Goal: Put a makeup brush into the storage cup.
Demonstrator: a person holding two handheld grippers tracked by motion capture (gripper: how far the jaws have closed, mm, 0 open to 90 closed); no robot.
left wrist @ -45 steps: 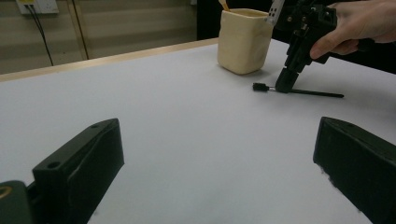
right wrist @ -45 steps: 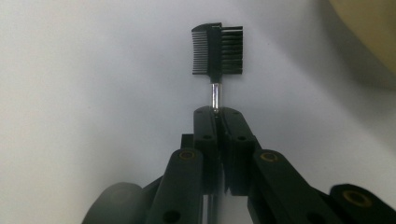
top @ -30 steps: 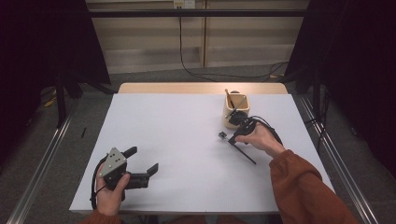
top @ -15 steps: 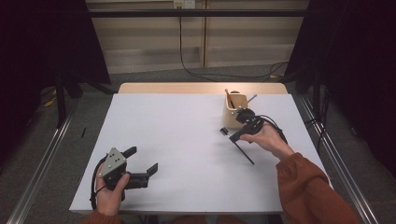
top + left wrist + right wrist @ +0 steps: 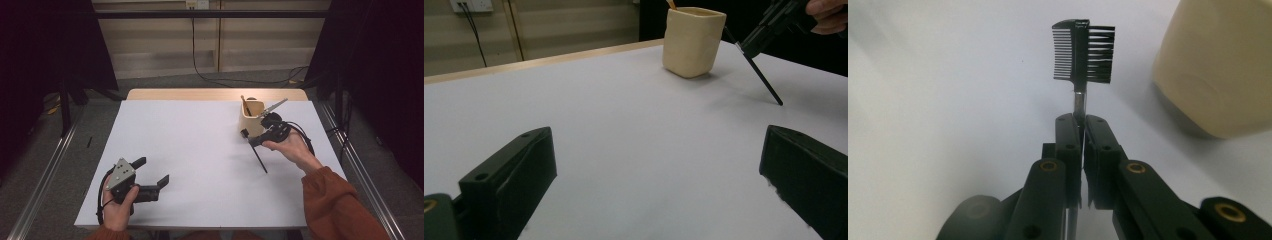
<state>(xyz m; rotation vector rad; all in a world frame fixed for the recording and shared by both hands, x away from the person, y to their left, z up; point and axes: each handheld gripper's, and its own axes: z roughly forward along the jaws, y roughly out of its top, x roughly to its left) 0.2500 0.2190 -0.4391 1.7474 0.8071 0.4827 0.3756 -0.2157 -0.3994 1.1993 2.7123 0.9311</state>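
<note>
Beside the cup [image 5: 251, 117]: brow comb [image 5: 1083, 50] lifted, not yet inserted.
Right gripper [image 5: 1081, 122] was clamped on the comb's handle; left gripper [image 5: 152, 175] rested released on the counter [image 5: 190, 150].

Even overhead light, soft shadows, dark surroundings, sharp focus throughout.

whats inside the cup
A brown stick-like handle pokes out above the cup rim at the back left. The cup's wall hides the rest of it and anything else inside, so I cannot tell what it is.
</note>
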